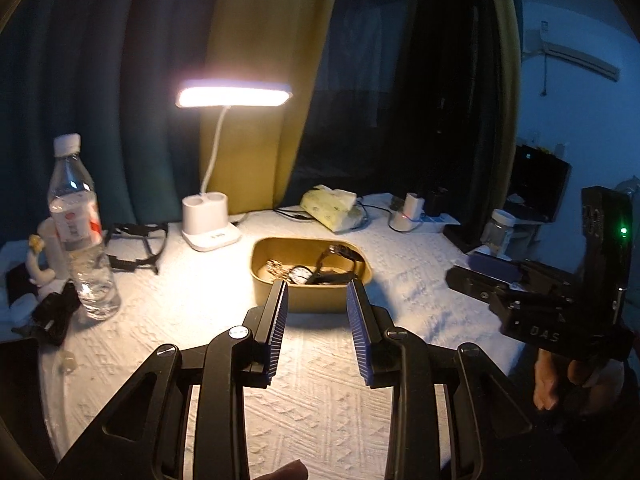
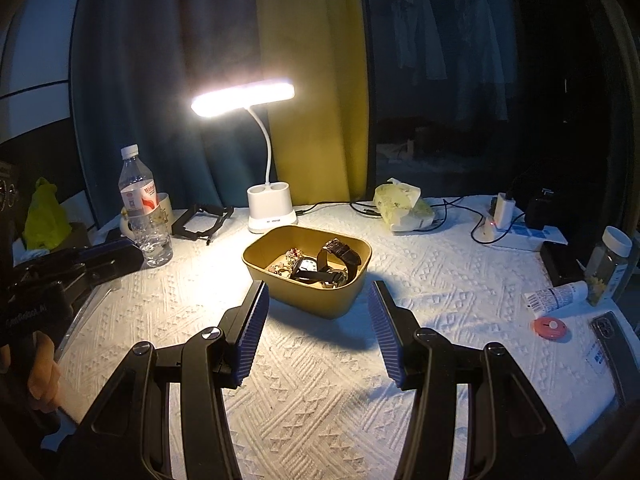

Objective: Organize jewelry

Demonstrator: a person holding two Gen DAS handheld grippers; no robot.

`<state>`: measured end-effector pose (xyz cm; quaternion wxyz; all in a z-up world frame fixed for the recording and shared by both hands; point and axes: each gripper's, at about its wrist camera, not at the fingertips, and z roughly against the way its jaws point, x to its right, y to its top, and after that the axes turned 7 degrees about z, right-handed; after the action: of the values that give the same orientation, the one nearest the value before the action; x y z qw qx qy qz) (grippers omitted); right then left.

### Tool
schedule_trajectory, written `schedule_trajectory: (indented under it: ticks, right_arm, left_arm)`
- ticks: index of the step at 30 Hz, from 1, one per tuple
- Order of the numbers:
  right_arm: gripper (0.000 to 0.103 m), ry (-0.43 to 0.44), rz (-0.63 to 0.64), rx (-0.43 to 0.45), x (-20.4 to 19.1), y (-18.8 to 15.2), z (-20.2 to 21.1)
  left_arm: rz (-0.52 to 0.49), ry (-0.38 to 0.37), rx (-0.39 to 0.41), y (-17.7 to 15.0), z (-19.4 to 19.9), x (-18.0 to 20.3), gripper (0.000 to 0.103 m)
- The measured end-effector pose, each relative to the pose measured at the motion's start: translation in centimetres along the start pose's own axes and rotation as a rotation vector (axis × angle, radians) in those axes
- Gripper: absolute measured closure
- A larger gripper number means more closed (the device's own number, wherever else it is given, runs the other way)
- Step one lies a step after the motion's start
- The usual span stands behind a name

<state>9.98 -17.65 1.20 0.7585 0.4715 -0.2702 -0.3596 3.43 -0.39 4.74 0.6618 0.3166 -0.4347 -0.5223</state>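
Observation:
A yellow oval box [image 1: 260,258] [image 2: 256,270] sits mid-table under the lamp. Inside it lie a black-strapped watch [image 2: 316,270], a brown leather watch [image 2: 342,254] [image 1: 340,252] and a small heap of gold and beaded jewelry [image 2: 286,260] [image 1: 276,268]. My left gripper [image 1: 317,286] hovers just short of the box's near wall, open, nothing between its blue pads. My right gripper [image 2: 318,290] hangs in front of the box too, open and empty. Each gripper shows at the edge of the other's view: the right one [image 1: 472,280], the left one [image 2: 120,254].
A lit white desk lamp [image 2: 272,212] stands behind the box. A water bottle [image 1: 80,236], a mug and black frames lie left. A tissue pack [image 2: 404,204], chargers, cables, a jar [image 2: 610,264], a tube, a pink disc [image 2: 552,328] and a phone lie right. White textured cloth [image 2: 320,392] covers the table.

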Motion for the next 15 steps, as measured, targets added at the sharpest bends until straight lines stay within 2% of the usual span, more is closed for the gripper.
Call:
schedule_trajectory:
  ticks: [15]
  right_arm:
    - [0.051,-0.008,0.000,-0.004,0.11,-0.09,0.03]
  left_arm:
    - [0.006,0.021,0.002,0.31,0.14,-0.42,0.070]
